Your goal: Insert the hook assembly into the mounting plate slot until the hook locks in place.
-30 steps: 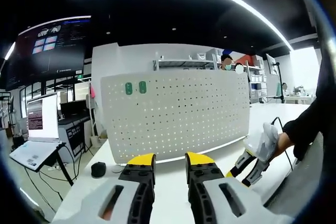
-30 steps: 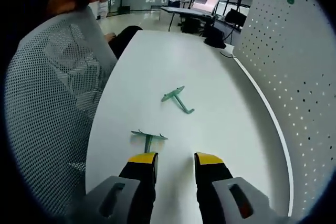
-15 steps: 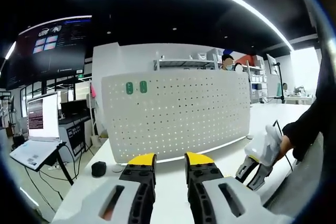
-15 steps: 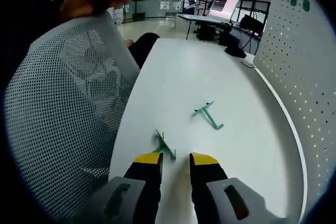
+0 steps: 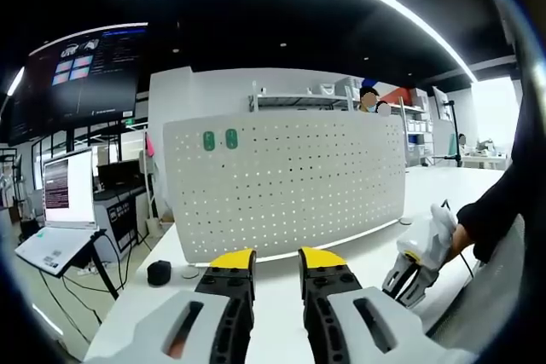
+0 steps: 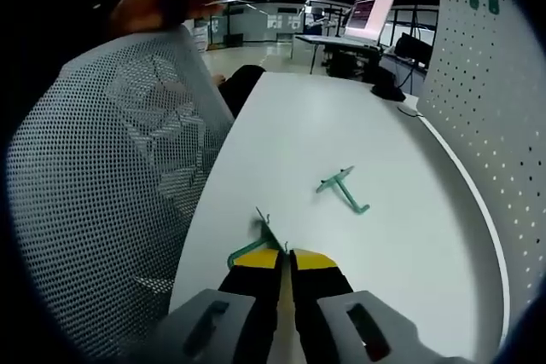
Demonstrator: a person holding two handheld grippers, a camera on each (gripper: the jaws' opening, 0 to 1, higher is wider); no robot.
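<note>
The right gripper (image 6: 278, 255) points low along the white table (image 6: 401, 245), jaws closed on a green hook (image 6: 266, 234) near the table's edge, a second hook (image 6: 344, 192) lying apart, while the left gripper (image 5: 266, 258), jaws parted and empty, faces the upright pegboard (image 5: 290, 189).

The place looks like an open-plan lab or technical office. A long white table (image 6: 307, 125) carries an upright white perforated pegboard panel (image 5: 286, 185); beside it stand an open laptop on a stand (image 5: 58, 219), a large dark wall screen (image 5: 77, 70), white storage shelves (image 5: 299, 101) and a grey mesh chair back (image 6: 102, 193).
</note>
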